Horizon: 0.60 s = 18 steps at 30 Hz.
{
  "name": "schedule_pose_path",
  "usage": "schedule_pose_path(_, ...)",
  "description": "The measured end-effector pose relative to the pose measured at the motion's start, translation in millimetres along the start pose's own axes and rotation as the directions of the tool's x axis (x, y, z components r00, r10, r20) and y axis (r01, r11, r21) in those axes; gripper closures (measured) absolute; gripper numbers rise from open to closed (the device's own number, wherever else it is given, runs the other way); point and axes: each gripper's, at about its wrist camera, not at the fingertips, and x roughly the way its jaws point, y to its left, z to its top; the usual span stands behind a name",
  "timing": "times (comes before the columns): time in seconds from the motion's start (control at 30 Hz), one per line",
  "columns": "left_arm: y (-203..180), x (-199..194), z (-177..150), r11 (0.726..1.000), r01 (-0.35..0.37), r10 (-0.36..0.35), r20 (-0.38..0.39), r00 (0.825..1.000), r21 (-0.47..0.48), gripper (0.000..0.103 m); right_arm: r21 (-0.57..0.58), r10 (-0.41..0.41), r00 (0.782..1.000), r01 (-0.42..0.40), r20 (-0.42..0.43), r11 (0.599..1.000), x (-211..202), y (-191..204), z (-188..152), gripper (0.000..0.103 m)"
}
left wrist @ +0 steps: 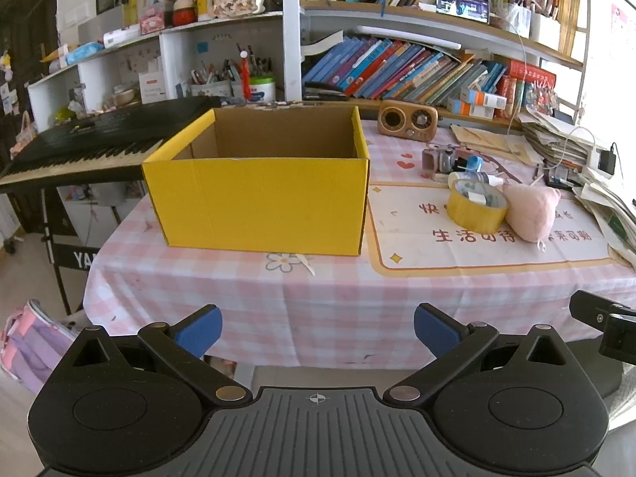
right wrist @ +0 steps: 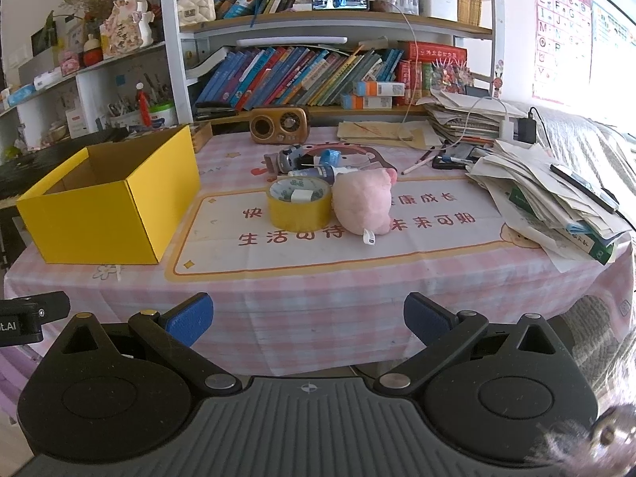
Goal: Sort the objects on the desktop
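Note:
An open yellow cardboard box (left wrist: 258,202) stands on the pink checked table; it also shows at the left in the right wrist view (right wrist: 99,222). Right of it lie a yellow tape roll (left wrist: 477,208) (right wrist: 300,206), a pink plush toy (left wrist: 530,210) (right wrist: 363,202), a blue-capped bottle (left wrist: 475,177) (right wrist: 318,173) and a small toy camera (left wrist: 441,159) (right wrist: 288,159). My left gripper (left wrist: 318,328) is open and empty, short of the table's front edge, facing the box. My right gripper (right wrist: 308,318) is open and empty, short of the front edge, facing the tape and plush.
A wooden retro radio (left wrist: 407,119) (right wrist: 280,125) sits at the table's back. Stacked papers (right wrist: 556,194) and a pen (right wrist: 417,165) fill the right side. A black keyboard (left wrist: 91,147) stands left of the table. Bookshelves (left wrist: 397,67) rise behind.

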Motion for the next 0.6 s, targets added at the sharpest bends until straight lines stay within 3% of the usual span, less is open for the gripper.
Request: schedule_pose_path(0.6, -0.4, 3.3, 0.0, 1.000, -0.001, 0.001, -0.006, 1.000, -0.001, 0.000, 0.000, -0.002, 1.000, 0.002, -0.006, 1.000, 3.4, -0.3, -0.1, 0.000)
